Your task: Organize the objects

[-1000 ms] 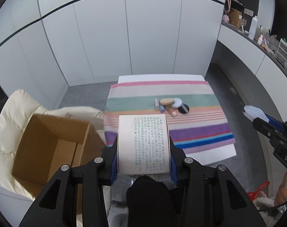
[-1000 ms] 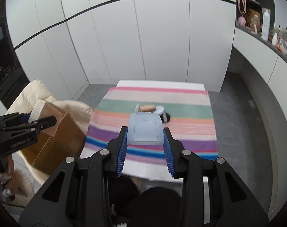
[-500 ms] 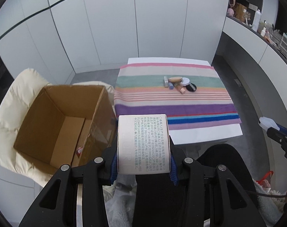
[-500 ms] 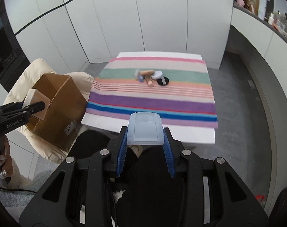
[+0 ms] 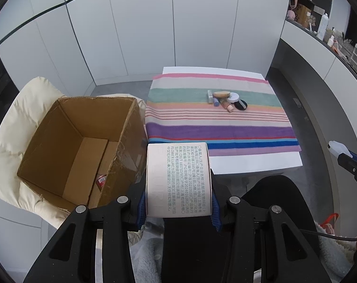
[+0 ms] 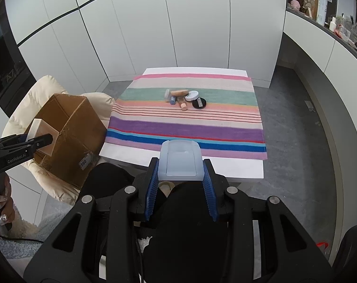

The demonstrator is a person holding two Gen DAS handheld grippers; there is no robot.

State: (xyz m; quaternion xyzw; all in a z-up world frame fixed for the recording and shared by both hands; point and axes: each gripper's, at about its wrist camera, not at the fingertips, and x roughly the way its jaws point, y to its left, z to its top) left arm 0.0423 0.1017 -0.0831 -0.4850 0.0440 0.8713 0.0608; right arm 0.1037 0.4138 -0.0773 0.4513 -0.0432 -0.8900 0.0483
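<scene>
My left gripper (image 5: 178, 202) is shut on a pale pink printed carton (image 5: 178, 179), held just right of the open cardboard box (image 5: 79, 141) on a cream cushioned chair. The left gripper also shows in the right wrist view (image 6: 37, 141), above that box (image 6: 67, 136). My right gripper (image 6: 181, 188) is shut on a pale blue plastic case (image 6: 180, 162), held over my lap before the table's near edge. Several small cosmetics (image 5: 227, 99) lie clustered on the striped cloth (image 5: 220, 127); they also show in the right wrist view (image 6: 185, 99).
A small red item (image 5: 100, 181) lies on the box floor. The cream chair (image 5: 15, 118) stands left of the white table (image 6: 178, 165). White cabinet walls stand behind. A counter with bottles (image 6: 322, 7) runs along the right. My black-clad legs are below the grippers.
Both grippers pulled back from the table and rose. The left one, with the carton, swung left, so the open box now shows fully. The right gripper still holds the blue case.
</scene>
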